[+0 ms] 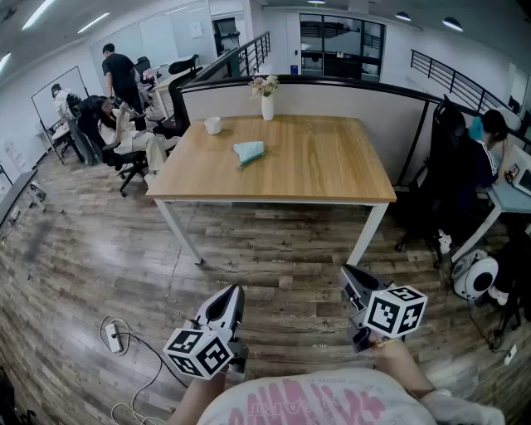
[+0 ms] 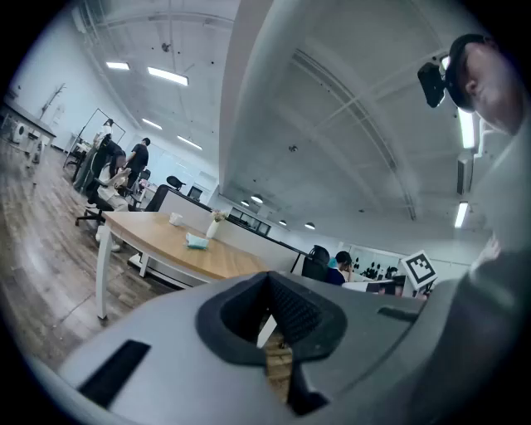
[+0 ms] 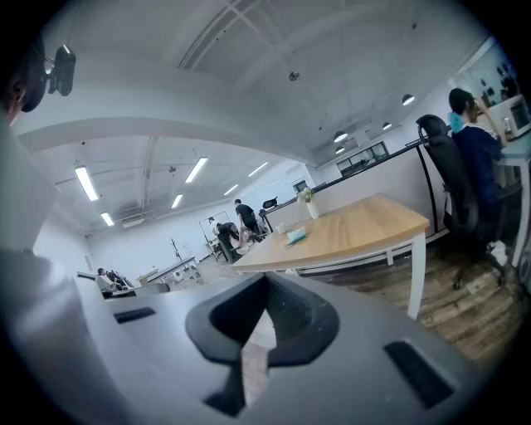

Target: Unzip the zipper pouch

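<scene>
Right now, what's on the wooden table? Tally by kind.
Teal zipper pouch: 1
White cup: 1
White vase with flowers: 1
Total: 3

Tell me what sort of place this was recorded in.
Most likely an open-plan office: a seated person works at a side desk, a low partition backs the wooden table, and strip lights line the ceiling. The teal pouch lies on that table.
</scene>
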The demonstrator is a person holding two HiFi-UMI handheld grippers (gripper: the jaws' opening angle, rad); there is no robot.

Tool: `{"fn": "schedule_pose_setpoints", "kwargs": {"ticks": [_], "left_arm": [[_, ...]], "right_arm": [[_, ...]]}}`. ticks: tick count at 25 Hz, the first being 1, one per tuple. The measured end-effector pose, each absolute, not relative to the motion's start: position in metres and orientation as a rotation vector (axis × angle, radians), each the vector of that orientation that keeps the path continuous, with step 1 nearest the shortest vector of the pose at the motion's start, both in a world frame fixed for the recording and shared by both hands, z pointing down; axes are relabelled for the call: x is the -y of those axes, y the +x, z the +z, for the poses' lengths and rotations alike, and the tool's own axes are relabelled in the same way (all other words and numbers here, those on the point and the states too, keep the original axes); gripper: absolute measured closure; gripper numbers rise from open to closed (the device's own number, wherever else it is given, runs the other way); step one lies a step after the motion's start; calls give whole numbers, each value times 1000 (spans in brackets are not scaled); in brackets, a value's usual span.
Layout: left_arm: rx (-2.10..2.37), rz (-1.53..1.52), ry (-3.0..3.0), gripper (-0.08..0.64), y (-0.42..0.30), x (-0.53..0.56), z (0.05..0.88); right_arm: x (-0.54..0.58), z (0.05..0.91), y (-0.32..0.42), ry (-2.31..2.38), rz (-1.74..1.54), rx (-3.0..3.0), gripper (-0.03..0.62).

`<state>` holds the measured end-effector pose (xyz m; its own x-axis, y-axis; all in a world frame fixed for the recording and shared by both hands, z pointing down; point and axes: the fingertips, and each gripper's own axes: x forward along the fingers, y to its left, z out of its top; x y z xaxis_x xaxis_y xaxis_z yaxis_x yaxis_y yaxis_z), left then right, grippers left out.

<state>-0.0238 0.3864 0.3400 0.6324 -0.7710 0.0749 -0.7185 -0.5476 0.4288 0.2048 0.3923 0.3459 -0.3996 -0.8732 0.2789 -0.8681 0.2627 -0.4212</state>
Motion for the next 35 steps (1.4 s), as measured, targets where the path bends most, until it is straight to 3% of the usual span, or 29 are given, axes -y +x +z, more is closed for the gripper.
{"fn": "schedule_pose_setpoints", "kwargs": {"ticks": [20,35], "left_arm": [[1298,-132,2317,560,38,-374,380],[1291,-150,2376,560,8,-188,376]], "right_arm": [[-360,401,268,-1582,-975,-2545,597],[-178,414,226,-1519,-1055,-2507,598]]}}
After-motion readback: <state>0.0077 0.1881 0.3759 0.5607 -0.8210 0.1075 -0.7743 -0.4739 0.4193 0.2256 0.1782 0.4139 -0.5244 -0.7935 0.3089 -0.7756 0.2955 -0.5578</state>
